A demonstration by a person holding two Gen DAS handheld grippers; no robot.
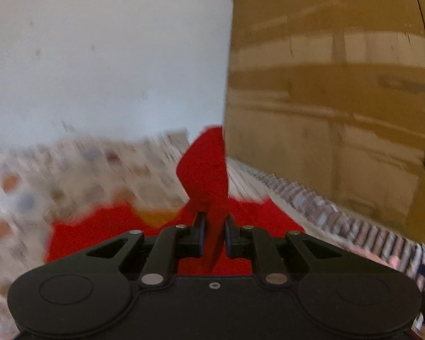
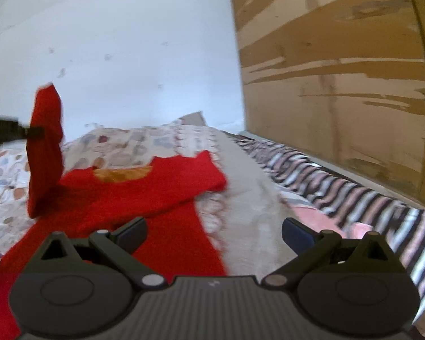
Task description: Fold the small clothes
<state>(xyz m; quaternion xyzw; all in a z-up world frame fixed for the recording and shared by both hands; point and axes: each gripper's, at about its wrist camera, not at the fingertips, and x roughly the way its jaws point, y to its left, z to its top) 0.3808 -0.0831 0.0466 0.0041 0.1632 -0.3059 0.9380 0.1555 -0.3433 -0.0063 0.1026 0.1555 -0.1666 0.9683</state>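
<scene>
A small red garment (image 2: 144,198) with a yellow patch at its neck lies on the patterned bedspread. My left gripper (image 1: 214,231) is shut on one sleeve of it (image 1: 206,167), which stands up between the pads. In the right wrist view that lifted sleeve (image 2: 45,153) hangs at the far left from the left gripper (image 2: 31,132). My right gripper (image 2: 214,233) stands open low over the garment's right edge, with nothing between its fingers. The other sleeve (image 2: 201,175) lies flat, spread to the right.
A patterned bedspread (image 2: 127,144) covers the bed, with a striped cloth (image 2: 340,187) along its right side. A worn brown wooden panel (image 2: 340,85) rises at the right. A white wall (image 2: 127,56) stands behind.
</scene>
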